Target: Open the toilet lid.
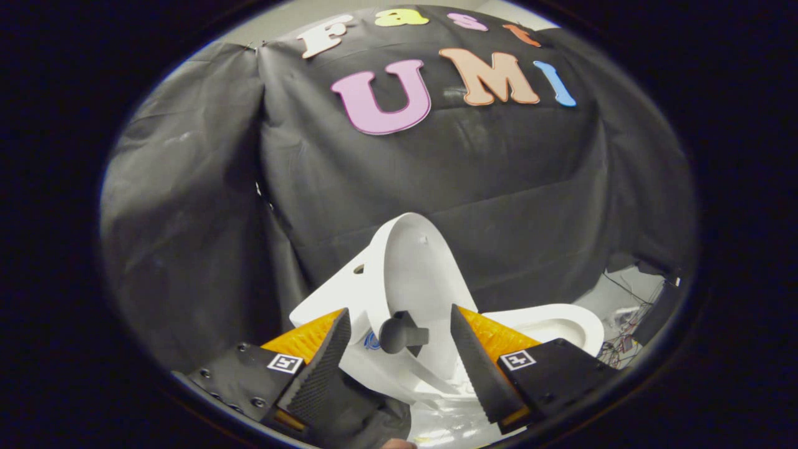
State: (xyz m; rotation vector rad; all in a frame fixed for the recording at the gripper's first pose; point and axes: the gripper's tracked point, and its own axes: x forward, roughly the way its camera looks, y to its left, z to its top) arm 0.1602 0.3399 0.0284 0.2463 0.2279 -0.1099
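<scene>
We see the gripper (399, 349) with its 2 fingers (324, 362) spread wide apart, pressing on nothing. Between them, just ahead, stands the toilet lid (414, 268), raised to a steep, nearly upright angle and leaning back toward the black cloth wall (187, 249). The lid is white and shows us its smooth inner face, with a small mark near its top edge. On the lower part of that face sits a dark round knob (399, 333) with a short stub pointing toward the right finger; it lies in the gap between the fingers and touches neither of them. To the right of the lid, beyond the right finger, we make out the white toilet seat (561, 324) and the rim of the bowl lying open. The toilet body (330, 293) shows white behind the left finger, with a small hole in it. Farther right, past the seat, a tangle of thin wires (623, 340) lies on a pale floor (614, 293).
</scene>
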